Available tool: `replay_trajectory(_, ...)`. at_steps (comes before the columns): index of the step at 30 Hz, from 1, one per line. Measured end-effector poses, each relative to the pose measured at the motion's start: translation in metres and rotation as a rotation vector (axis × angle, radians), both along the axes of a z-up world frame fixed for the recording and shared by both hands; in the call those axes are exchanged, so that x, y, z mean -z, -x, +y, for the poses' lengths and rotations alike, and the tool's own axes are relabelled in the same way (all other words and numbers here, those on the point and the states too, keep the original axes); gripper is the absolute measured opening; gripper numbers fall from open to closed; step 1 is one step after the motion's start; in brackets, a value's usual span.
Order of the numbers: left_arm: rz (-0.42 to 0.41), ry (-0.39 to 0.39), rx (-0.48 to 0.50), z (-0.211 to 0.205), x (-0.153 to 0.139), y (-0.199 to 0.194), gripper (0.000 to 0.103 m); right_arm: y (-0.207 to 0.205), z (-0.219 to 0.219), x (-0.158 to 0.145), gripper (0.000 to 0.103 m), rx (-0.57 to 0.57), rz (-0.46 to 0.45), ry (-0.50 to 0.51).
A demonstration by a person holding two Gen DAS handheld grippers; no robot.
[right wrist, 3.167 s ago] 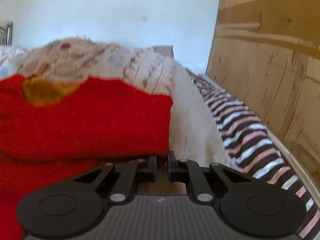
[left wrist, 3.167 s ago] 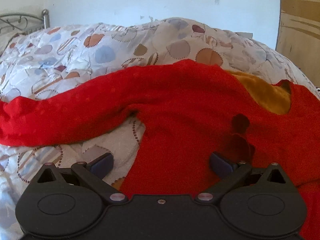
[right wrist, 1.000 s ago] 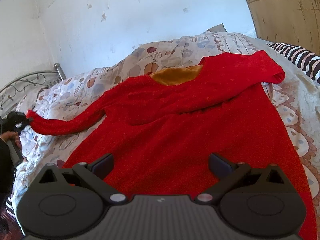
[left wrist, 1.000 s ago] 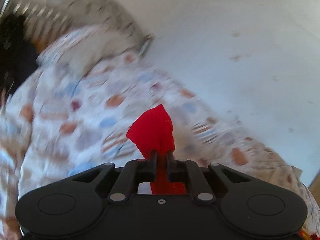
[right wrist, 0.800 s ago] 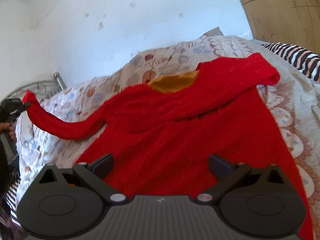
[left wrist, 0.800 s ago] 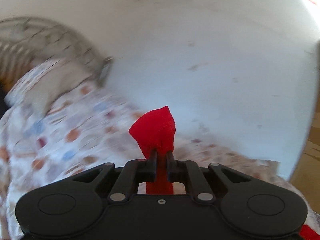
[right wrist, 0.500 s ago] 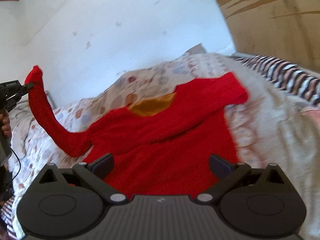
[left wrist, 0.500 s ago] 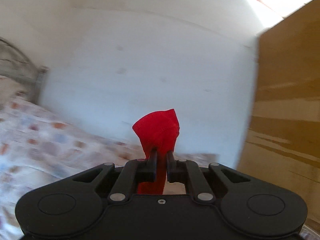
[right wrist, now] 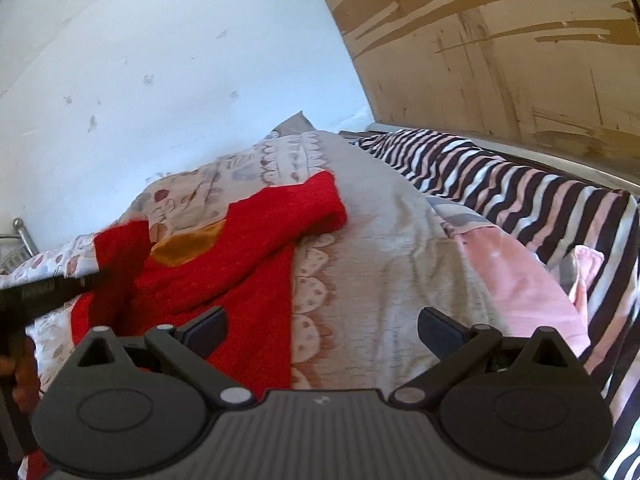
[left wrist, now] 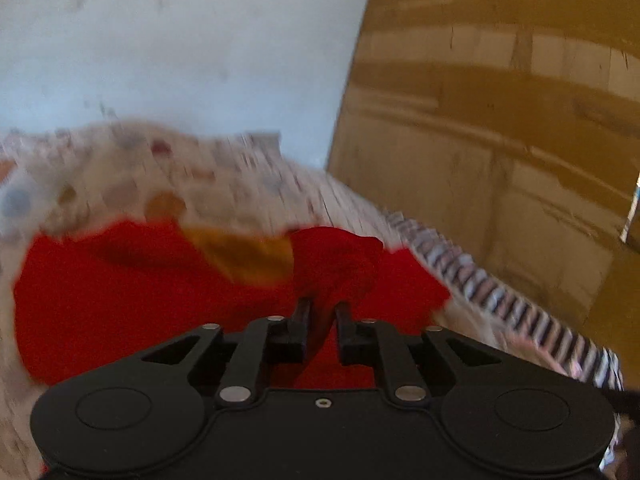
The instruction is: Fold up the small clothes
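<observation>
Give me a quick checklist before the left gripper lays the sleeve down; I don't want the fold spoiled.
1. Left gripper shut on sleeve: ok.
2. Right gripper open and holding nothing: ok.
3. Sleeve carried over the sweater: ok.
4. Other sleeve already folded across the body: ok.
5. Sweater lying flat on the bedspread: cannot tell, left view is blurred.
6. Striped blanket apart from the sweater: ok.
</observation>
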State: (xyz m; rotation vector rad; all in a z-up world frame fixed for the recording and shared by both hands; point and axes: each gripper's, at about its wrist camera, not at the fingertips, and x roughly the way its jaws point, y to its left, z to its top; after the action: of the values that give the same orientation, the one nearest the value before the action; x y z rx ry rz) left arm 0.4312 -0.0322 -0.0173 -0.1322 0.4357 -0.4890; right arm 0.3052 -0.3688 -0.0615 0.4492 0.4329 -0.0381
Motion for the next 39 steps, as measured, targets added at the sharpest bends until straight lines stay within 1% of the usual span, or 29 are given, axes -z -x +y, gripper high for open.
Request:
replay_trajectory(1,0.025,0.001,0.021,0.003,0.005,-0.001,0.034,0.000,0.000,0.002,0.103,0.000,0.003,-0.002)
replay_trajectory(2,0.042,0.000,0.036,0.005,0.007,0.001,0.056,-0.002,0.001,0.003,0.103,-0.001,0.005,-0.005)
replay_trajectory(3,0.052,-0.011,0.041,0.008,0.009,0.003,0.068,-0.002,0.002,0.004,0.103,-0.005,0.007,-0.009)
replay_trajectory(4,0.047,-0.027,0.036,0.009,0.010,0.004,0.083,-0.004,0.004,0.004,0.103,-0.014,0.006,-0.013)
replay_trajectory(6,0.021,-0.051,0.019,0.021,0.012,0.012,0.086,-0.005,0.010,0.004,0.103,-0.035,0.003,-0.014)
replay_trajectory(8,0.019,-0.068,-0.009,0.031,0.011,0.018,0.093,-0.009,0.018,0.002,0.103,-0.062,-0.003,-0.014)
replay_trajectory(12,0.038,-0.046,-0.144,0.070,0.000,0.024,0.099,-0.024,0.033,-0.004,0.103,-0.144,-0.014,-0.015)
replay_trajectory(14,0.041,-0.055,-0.239,0.095,-0.003,0.015,0.102,-0.037,0.042,-0.008,0.103,-0.190,-0.012,-0.021)
replay_trajectory(16,0.046,-0.069,-0.335,0.121,-0.005,0.000,0.102,-0.054,0.053,-0.012,0.103,-0.242,0.013,-0.021)
replay_trajectory(18,0.050,-0.056,-0.401,0.148,-0.004,-0.018,0.102,-0.071,0.066,-0.015,0.103,-0.291,0.034,-0.017)
replay_trajectory(19,0.047,-0.041,-0.429,0.161,-0.004,-0.027,0.102,-0.079,0.072,-0.017,0.103,-0.316,0.029,-0.018)
replay_trajectory(20,0.033,-0.014,-0.443,0.174,-0.002,-0.036,0.102,-0.087,0.077,-0.019,0.101,-0.335,0.018,-0.017)
replay_trajectory(21,0.030,0.004,-0.443,0.183,-0.001,-0.048,0.102,-0.095,0.083,-0.020,0.097,-0.337,0.014,-0.012)
replay_trajectory(22,0.043,0.028,-0.442,0.192,0.000,-0.060,0.102,-0.104,0.089,-0.020,0.094,-0.332,0.017,-0.009)
replay_trajectory(24,0.069,0.077,-0.443,0.203,0.001,-0.085,0.100,-0.121,0.097,-0.018,0.082,-0.330,0.021,-0.030)
replay_trajectory(25,0.083,0.096,-0.429,0.207,0.002,-0.097,0.098,-0.128,0.099,-0.016,0.078,-0.332,0.025,-0.043)
replay_trajectory(26,0.104,0.114,-0.417,0.212,0.003,-0.108,0.094,-0.132,0.101,-0.013,0.070,-0.326,0.031,-0.047)
replay_trajectory(27,0.135,0.128,-0.418,0.215,0.005,-0.121,0.092,-0.137,0.104,-0.010,0.060,-0.318,0.036,-0.040)
replay_trajectory(28,0.173,0.143,-0.413,0.216,0.010,-0.133,0.090,-0.140,0.107,-0.006,0.055,-0.314,0.043,-0.032)
replay_trajectory(30,0.238,0.181,-0.388,0.220,0.019,-0.152,0.084,-0.145,0.110,0.002,0.038,-0.310,0.058,-0.025)
replay_trajectory(31,0.274,0.202,-0.375,0.220,0.023,-0.162,0.080,-0.145,0.111,0.007,0.036,-0.309,0.061,-0.022)
replay_trajectory(32,0.290,0.219,-0.365,0.220,0.026,-0.168,0.073,-0.144,0.111,0.011,0.030,-0.307,0.061,-0.022)
replay_trajectory(33,0.287,0.235,-0.347,0.219,0.027,-0.171,0.065,-0.144,0.110,0.013,0.026,-0.308,0.057,-0.027)
replay_trajectory(34,0.272,0.243,-0.320,0.216,0.027,-0.174,0.035,-0.142,0.109,0.013,0.025,-0.313,0.050,-0.034)
replay_trajectory(35,0.257,0.235,-0.317,0.213,0.023,-0.175,0.018,-0.142,0.109,0.014,0.024,-0.318,0.044,-0.038)
replay_trajectory(36,0.229,0.215,-0.332,0.208,0.018,-0.174,0.018,-0.141,0.109,0.015,0.024,-0.323,0.041,-0.037)
replay_trajectory(37,0.173,0.187,-0.334,0.201,0.011,-0.168,0.015,-0.140,0.109,0.015,0.024,-0.327,0.039,-0.036)
replay_trajectory(38,0.096,0.143,-0.321,0.193,0.003,-0.159,0.014,-0.139,0.109,0.016,0.024,-0.329,0.037,-0.035)
replay_trajectory(39,0.007,0.062,-0.325,0.181,-0.006,-0.149,0.014,-0.139,0.110,0.016,0.024,-0.331,0.037,-0.035)
